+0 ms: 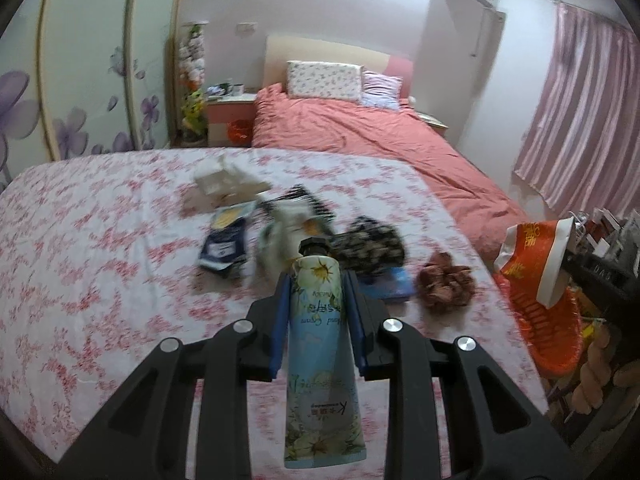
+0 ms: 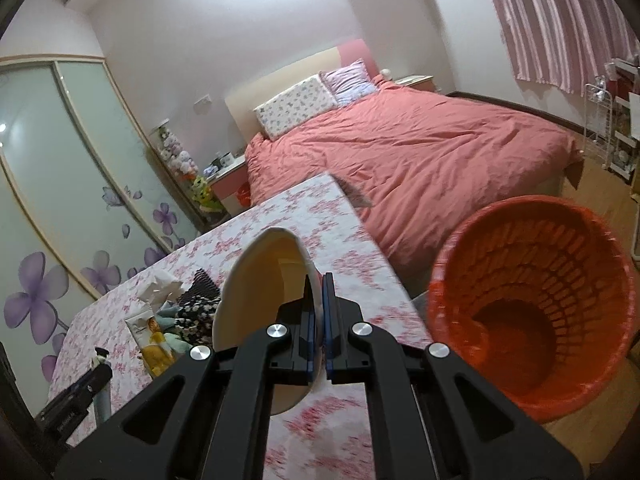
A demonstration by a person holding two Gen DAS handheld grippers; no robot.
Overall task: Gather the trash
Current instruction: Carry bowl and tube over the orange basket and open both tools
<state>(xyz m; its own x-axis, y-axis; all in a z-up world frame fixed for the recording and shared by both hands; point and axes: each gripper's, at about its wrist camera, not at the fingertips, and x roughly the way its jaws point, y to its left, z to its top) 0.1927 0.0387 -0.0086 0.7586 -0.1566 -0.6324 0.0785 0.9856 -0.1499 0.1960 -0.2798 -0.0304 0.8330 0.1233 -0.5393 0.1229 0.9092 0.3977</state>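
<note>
Left wrist view: the left tongs [image 1: 318, 312] pinch a hand cream tube [image 1: 320, 360] between blue pads, the tube's long axis running along the fingers, black cap pointing away from the camera and flat crimped end toward it, held above the counter [image 1: 100, 260] with its pink floral cloth. Beyond the cap a blurred litter of trash lies on the cloth: a dark blue packet [image 1: 224, 250], crumpled paper [image 1: 224, 188], a black-and-white patterned wrapper [image 1: 370, 250] and a brown crumpled wad [image 1: 444, 282]. At the right edge this view catches only part of the orange basket [image 1: 552, 328], with a red-and-white paper cup [image 1: 536, 256] in front of it. The right wrist view shows what the first cannot: the right tongs [image 2: 319, 320] pressed together on the wall of that paper cup [image 2: 260, 312], which is turned on its side with its open mouth facing left, its cream interior showing. Just right of the tongs the orange basket [image 2: 532, 300] stands beside the counter [image 2: 312, 216] on the floor, its mouth tipped toward the camera. The pink bed [image 2: 420, 148] fills the background of both views.
</note>
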